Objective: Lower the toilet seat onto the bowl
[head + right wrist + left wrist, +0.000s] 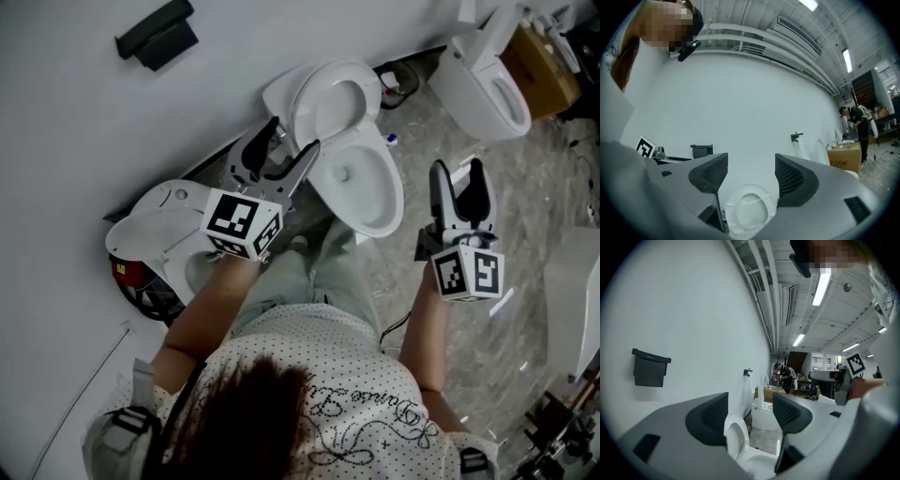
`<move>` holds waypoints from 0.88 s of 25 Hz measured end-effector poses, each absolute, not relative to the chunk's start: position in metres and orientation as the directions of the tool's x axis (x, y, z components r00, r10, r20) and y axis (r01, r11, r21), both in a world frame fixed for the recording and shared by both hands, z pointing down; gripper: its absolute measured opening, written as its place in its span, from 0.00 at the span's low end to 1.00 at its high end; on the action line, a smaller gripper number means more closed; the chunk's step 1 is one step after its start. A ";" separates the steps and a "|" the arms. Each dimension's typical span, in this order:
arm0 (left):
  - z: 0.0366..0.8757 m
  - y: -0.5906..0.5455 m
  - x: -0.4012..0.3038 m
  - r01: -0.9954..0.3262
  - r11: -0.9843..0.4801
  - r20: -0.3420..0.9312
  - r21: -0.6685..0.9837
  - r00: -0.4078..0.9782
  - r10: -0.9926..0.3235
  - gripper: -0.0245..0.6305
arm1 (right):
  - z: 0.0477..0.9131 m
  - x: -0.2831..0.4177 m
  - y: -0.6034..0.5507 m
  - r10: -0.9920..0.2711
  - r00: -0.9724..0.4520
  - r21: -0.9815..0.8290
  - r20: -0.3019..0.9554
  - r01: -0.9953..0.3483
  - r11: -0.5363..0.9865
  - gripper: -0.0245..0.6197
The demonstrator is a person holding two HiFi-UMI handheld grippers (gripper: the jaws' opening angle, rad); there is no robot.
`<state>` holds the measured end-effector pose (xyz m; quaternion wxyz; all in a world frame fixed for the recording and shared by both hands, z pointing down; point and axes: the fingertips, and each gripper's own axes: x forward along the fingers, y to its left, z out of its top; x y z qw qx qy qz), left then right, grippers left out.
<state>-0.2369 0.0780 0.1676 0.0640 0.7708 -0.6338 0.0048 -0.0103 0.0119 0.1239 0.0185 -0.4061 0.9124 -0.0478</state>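
Your left gripper (295, 133) is released and empty, just left of the bowl (361, 187); your right gripper (458, 167) is released and empty too, to the bowl's right. The seat (330, 101) stands raised against the far wall (75, 122), off the bowl.

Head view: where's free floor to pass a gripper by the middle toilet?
Bare floor between the middle toilet's bowl and the right toilet. Crowded between that bowl and the left toilet, where the left gripper sits.
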 end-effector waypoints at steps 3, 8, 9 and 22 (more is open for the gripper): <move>0.165 0.055 -0.234 -0.981 -0.162 0.076 0.103 0.170 -0.982 0.47 | 0.124 -0.019 -0.011 -0.689 -0.724 -0.096 -0.007 -0.686 0.722 0.51; 0.152 0.010 -0.222 -0.980 -0.131 0.026 0.149 0.136 -0.990 0.47 | 0.109 -0.023 -0.059 -0.625 -0.780 -0.068 -0.041 -0.622 0.780 0.51; 0.151 0.001 -0.220 -0.982 -0.124 0.026 0.143 0.128 -0.991 0.47 | 0.107 -0.023 -0.068 -0.611 -0.791 -0.072 -0.044 -0.607 0.791 0.53; 0.161 -0.052 -0.231 -0.993 -0.011 0.072 0.113 0.019 -0.997 0.47 | 0.123 -0.063 -0.129 -0.462 -0.887 -0.112 -0.018 -0.457 0.882 0.52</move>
